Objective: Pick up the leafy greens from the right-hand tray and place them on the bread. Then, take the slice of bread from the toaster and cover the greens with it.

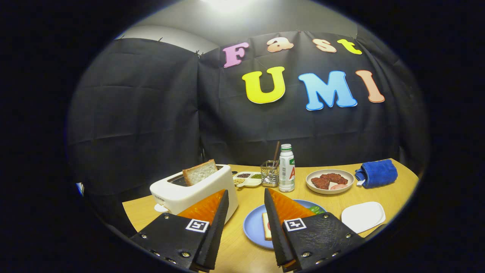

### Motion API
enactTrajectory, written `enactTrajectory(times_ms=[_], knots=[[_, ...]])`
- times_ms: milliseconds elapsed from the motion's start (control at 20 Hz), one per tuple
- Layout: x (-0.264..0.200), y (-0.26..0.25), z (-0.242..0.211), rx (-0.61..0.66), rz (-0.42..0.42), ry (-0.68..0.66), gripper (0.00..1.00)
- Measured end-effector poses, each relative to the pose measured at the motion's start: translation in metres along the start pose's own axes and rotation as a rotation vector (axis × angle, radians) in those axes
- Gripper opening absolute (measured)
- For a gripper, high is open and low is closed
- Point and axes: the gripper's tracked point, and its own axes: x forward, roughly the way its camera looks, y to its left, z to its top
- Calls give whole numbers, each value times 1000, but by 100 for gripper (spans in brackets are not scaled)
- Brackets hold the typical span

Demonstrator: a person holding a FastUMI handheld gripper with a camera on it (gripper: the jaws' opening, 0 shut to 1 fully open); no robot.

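From the left: a white plastic two-slot toaster stands at abt 10 o'clock from the gripper, w/ a slice of brown-crusted bread sticking up out of its slot, tilted a bit. The gripper's fingers are spread apart w/ nothing between them but bare tabletop; the left finger overlaps the toaster's near corner in view, touching or not I can't tell. At 12 o'clock, further back, sit a small white divided dish of seeds, a clear glass holder w/ utensils and a white plastic bottle w/ green cap. Just ahead of the right finger and partly hidden by it is a round blue plate carrying a pale slice of bread; a bit of green, prob. the leafy greens, shows past the finger at the plate's far side, so the greens seem to lie on the plate by the bread, tho how they sit on it is hidden. At 1 o'clock, a beige bowl of reddish meat pieces; at 2 o'clock, a rolled blue towel. At 3 o'clock, a white rounded-square tray w/ no greens on it. Judgement: greens part looks done, the toaster-bread step is in hand. Next move calls for swinging the spread fingers left and up to 10 o'clock, straddling the slice's thin faces, pinching gently so it doesn't crumble, lifting straight up clear of the slot, then over to the plate.
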Motion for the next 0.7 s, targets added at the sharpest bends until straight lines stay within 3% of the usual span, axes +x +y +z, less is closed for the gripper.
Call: enactTrajectory(times_ms=[400, 700], knots=[[23, 88, 7, -124, 104, -11, 58], [58, 119, 3, -169, 62, 17, 58]])
